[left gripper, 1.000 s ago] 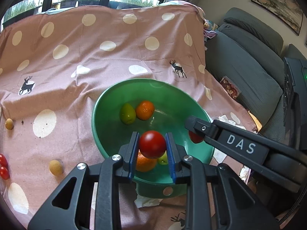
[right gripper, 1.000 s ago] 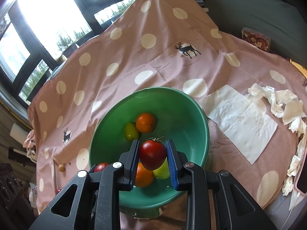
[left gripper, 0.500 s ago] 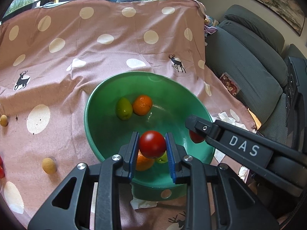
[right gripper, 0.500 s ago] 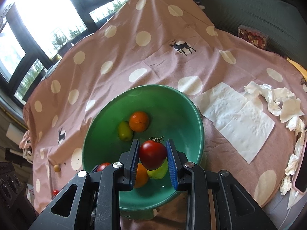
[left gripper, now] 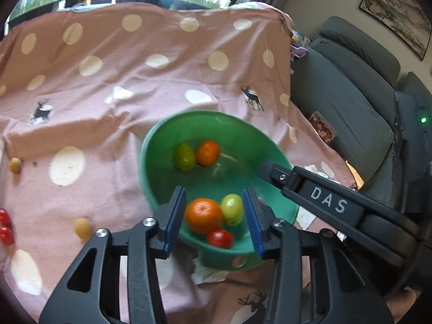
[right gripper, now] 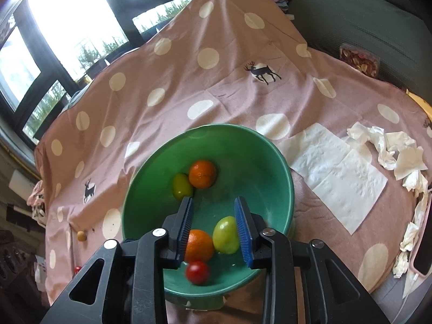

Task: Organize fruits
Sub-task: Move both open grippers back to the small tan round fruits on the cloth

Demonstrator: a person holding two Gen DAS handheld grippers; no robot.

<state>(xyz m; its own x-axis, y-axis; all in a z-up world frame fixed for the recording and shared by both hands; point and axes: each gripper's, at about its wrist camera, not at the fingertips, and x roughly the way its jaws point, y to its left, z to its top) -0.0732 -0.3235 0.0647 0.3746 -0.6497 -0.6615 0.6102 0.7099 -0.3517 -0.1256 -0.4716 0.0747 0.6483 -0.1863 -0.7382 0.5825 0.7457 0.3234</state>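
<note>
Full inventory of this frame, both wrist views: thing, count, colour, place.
bowl: 1, green, on the cloth, in front of both grippers
oranges: 2, orange, in the bowl, one far, one near
green fruits: 2, yellow-green, in the bowl, each beside an orange
tomato: 1, red, in the bowl at its near wall
yellow fruits: 2, small, on the cloth left of the bowl
red fruits: 2, at the cloth's left edge
cloth: 1, pink with cream dots and deer
tissues: white, flat and crumpled, right of the bowl
sofa: grey, at right
left hand-held gripper: jaws opening, nothing between them
right hand-held gripper: jaws opening, nothing between them
</note>
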